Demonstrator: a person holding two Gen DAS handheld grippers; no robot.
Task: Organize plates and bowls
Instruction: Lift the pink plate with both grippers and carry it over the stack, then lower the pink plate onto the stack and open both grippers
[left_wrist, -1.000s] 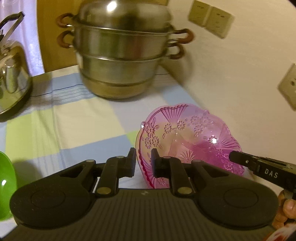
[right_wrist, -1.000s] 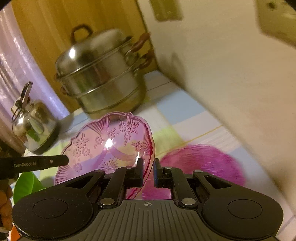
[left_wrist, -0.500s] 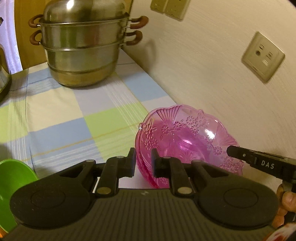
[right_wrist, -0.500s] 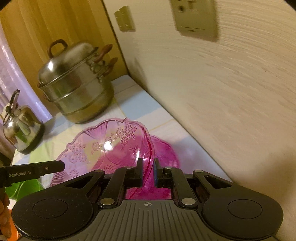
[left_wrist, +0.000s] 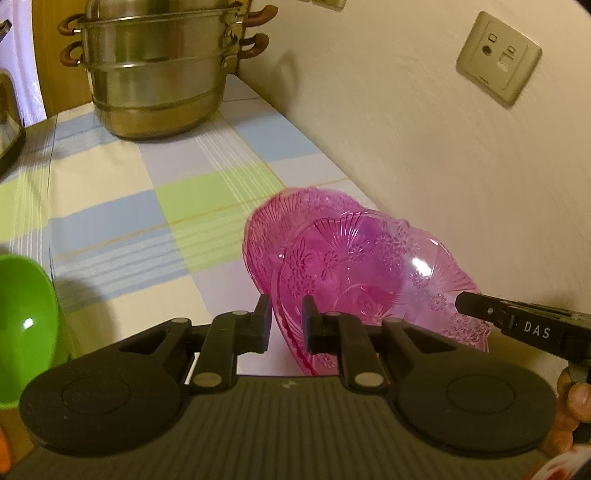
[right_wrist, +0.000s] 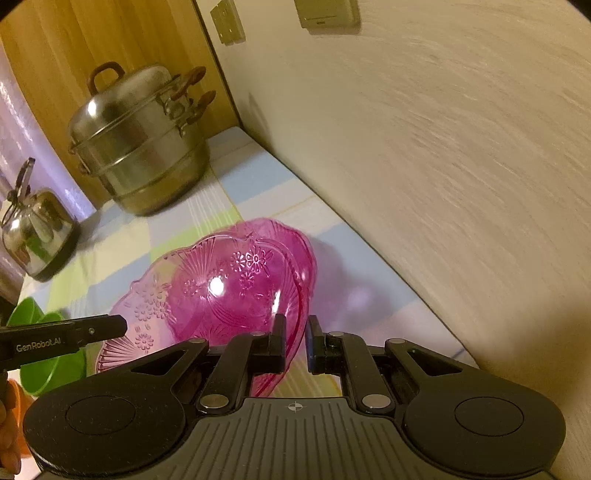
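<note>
A see-through pink plate with a flower pattern (left_wrist: 362, 266) (right_wrist: 221, 291) hangs tilted just above the checked tablecloth, near the wall. My left gripper (left_wrist: 286, 317) is shut on its near left rim. My right gripper (right_wrist: 295, 339) is shut on the opposite rim, and one of its fingers (left_wrist: 517, 325) shows in the left wrist view. A finger of the left gripper (right_wrist: 74, 332) shows in the right wrist view. A second pink plate (left_wrist: 280, 218) (right_wrist: 295, 236) lies on the cloth right under and behind the held one, and I cannot tell whether they touch.
A tall steel steamer pot (left_wrist: 155, 74) (right_wrist: 140, 140) stands at the far end of the table, with a steel kettle (right_wrist: 37, 229) to its left. Green bowls (left_wrist: 22, 314) (right_wrist: 51, 365) sit at the near left. The wall with a socket (left_wrist: 498, 62) runs close along the right.
Both grippers have carried the pink plate along the wall, away from the pot and slightly down. It now hangs over the second pink plate, which came into the left wrist view.
</note>
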